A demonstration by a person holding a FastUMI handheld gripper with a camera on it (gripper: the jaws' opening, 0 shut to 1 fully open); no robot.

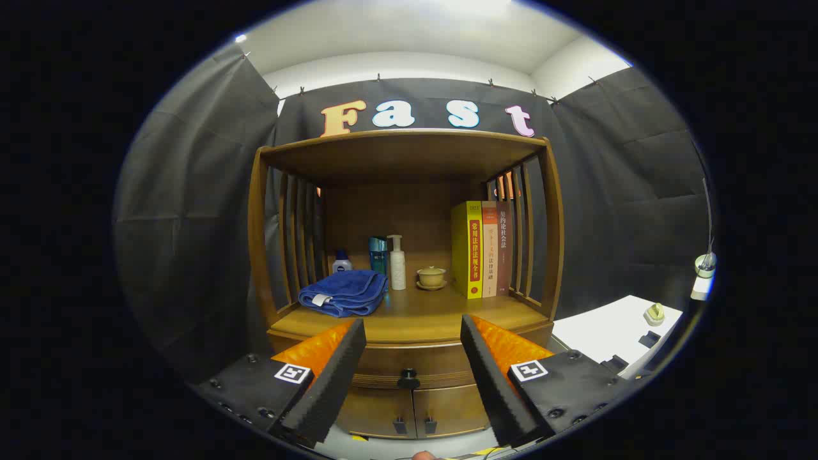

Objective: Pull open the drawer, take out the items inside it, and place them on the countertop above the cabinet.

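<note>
Your tool (pixel 412 332) is spread wide, gripping nothing, well short of the cabinet (pixel 409 358). The drawer (pixel 383 361) sits closed, its knob (pixel 408 379) between your fingers (slightly below their tips). On the counter (pixel 422 316) beyond: towel (pixel 344 292), bottles (pixel 397 262), cup (pixel 431 276), books (pixel 482 249).

Single fisheye camera rides on the hand-held gripper (pixel 412 329), looking forward and level along its two parted fingers, squarely facing the cabinet (pixel 409 358) front from near, at about worktop (pixel 422 316) height.
</note>
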